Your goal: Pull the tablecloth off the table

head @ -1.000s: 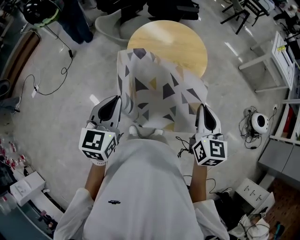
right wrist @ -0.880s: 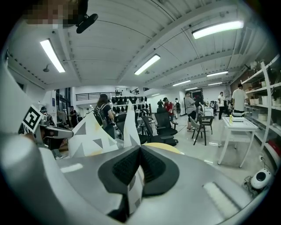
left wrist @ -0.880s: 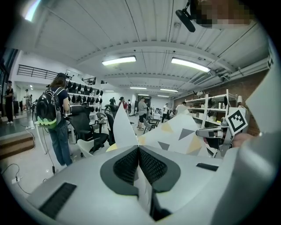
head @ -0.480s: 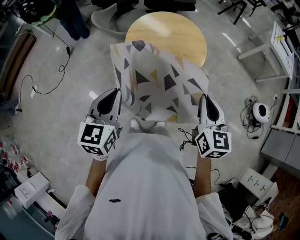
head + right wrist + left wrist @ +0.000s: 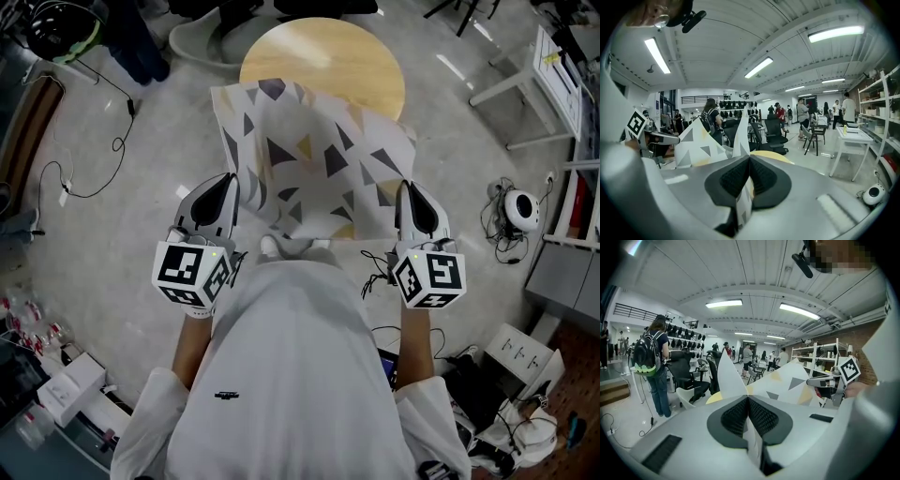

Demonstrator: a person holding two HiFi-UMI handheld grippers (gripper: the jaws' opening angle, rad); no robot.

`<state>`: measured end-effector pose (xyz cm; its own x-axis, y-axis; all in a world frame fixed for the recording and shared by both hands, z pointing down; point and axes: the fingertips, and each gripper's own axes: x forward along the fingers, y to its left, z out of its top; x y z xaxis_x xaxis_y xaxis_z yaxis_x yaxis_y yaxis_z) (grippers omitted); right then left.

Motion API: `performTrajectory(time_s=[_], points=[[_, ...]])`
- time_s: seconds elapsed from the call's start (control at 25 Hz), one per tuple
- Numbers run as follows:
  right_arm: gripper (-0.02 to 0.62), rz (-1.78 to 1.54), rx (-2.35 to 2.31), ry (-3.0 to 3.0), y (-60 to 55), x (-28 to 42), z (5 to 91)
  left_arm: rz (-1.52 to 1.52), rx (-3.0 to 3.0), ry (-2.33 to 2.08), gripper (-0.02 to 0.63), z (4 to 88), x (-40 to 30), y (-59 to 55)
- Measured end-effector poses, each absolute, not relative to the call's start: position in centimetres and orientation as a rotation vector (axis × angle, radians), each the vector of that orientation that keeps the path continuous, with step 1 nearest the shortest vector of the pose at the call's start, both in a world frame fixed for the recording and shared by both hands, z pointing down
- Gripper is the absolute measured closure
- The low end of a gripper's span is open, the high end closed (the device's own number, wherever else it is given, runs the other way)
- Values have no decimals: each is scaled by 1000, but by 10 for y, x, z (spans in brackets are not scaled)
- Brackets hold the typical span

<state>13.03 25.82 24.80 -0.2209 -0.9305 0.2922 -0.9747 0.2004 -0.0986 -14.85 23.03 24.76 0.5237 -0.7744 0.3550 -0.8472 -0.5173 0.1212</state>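
Since a second ago the white, triangle-patterned fabric tablecloth (image 5: 309, 155) has stretched flatter ahead of your jaws, its far end over the round pale wooden table (image 5: 323, 52). Your left gripper (image 5: 228, 187) and right gripper (image 5: 411, 192) each pinch a near corner. It's likely light and limp, so hold those corners.

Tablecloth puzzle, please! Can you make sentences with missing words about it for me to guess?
The tablecloth is patterned with ____.
The wooden table has a ____ top.
The left gripper and right gripper are both ____ on the tablecloth's near edge.
Missing words: triangles; round; shut.
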Motion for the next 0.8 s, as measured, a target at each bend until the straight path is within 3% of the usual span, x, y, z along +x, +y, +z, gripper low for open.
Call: performTrajectory(time_s=[0.8], points=[[584, 425, 1882, -2274, 261, 135, 258, 381, 2481, -1383, 600, 252, -166, 226]])
